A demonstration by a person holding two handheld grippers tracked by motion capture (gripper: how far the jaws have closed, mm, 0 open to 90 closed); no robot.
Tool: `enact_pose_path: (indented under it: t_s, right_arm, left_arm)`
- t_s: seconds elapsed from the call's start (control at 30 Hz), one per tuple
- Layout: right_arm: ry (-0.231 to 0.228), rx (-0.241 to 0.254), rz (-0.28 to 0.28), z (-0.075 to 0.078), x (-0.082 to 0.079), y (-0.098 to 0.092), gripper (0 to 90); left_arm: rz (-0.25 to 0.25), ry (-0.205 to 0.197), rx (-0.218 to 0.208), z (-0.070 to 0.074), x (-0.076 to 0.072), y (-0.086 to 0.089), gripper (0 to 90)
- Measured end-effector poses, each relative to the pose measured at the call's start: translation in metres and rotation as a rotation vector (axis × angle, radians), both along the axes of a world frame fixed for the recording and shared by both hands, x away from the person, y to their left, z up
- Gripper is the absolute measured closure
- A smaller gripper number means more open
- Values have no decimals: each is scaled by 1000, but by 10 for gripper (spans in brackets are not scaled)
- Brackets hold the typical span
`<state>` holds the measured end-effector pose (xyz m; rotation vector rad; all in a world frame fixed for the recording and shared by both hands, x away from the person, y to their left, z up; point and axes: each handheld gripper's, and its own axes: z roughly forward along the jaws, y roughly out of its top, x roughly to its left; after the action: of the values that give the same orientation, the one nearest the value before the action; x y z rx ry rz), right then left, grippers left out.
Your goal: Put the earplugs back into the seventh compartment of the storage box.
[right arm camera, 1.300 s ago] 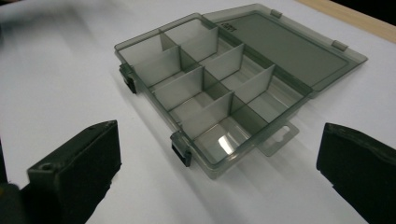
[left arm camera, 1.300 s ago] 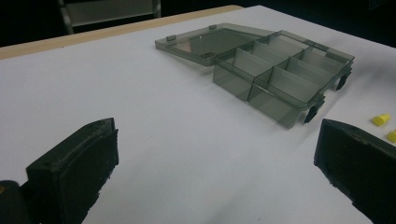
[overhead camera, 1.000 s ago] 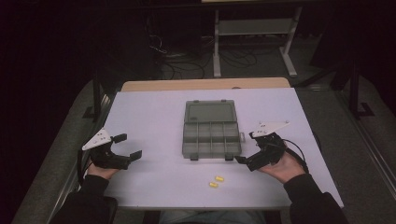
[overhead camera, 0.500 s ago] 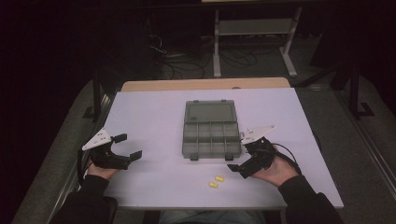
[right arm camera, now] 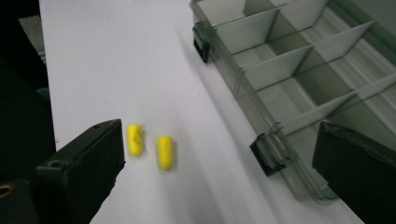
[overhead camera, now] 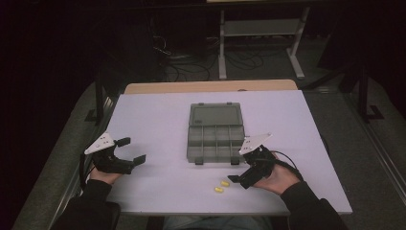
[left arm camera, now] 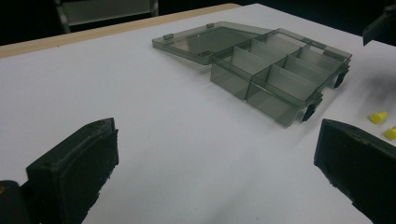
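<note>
A smoky grey compartment box (overhead camera: pixel 215 139) lies open in the middle of the white table, lid flat on its far side, its compartments empty. Two small yellow plugs (overhead camera: pixel 224 183) (overhead camera: pixel 218 189) lie in front of it. My right gripper (overhead camera: pixel 239 168) is open just right of the plugs, by the box's front right corner. In the right gripper view the plugs (right arm camera: pixel 135 139) (right arm camera: pixel 165 151) lie beside my left jaw, and the box (right arm camera: pixel 299 79) sits under my right jaw. My left gripper (overhead camera: pixel 131 150) rests open at the table's left edge, holding nothing; its view shows the box (left arm camera: pixel 261 70) and plugs (left arm camera: pixel 378 116).
The white table top (overhead camera: pixel 158 120) has bare room left and right of the box. A wooden strip (overhead camera: pixel 206 86) runs along its far edge. Beyond it stand a metal shelf frame (overhead camera: pixel 258 28) and floor cables (overhead camera: pixel 177 62) in the dark.
My right gripper has moved left and toward the table's front edge, closing in on the yellow plugs. The left gripper has stayed where it was.
</note>
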<state>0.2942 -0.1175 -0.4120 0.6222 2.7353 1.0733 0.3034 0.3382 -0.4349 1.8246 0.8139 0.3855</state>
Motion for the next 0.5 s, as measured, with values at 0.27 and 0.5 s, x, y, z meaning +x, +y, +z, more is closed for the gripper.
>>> enact_pose_path:
  t_s: [0.27, 0.5]
  right_arm:
    - [16, -32, 44, -8, -3, 12, 27]
    - [27, -72, 76, -14, -6, 21, 37]
  left_arm:
    - [-3, -1, 1, 0, 0, 0, 0]
    - [-2, -4, 4, 0, 0, 0, 0]
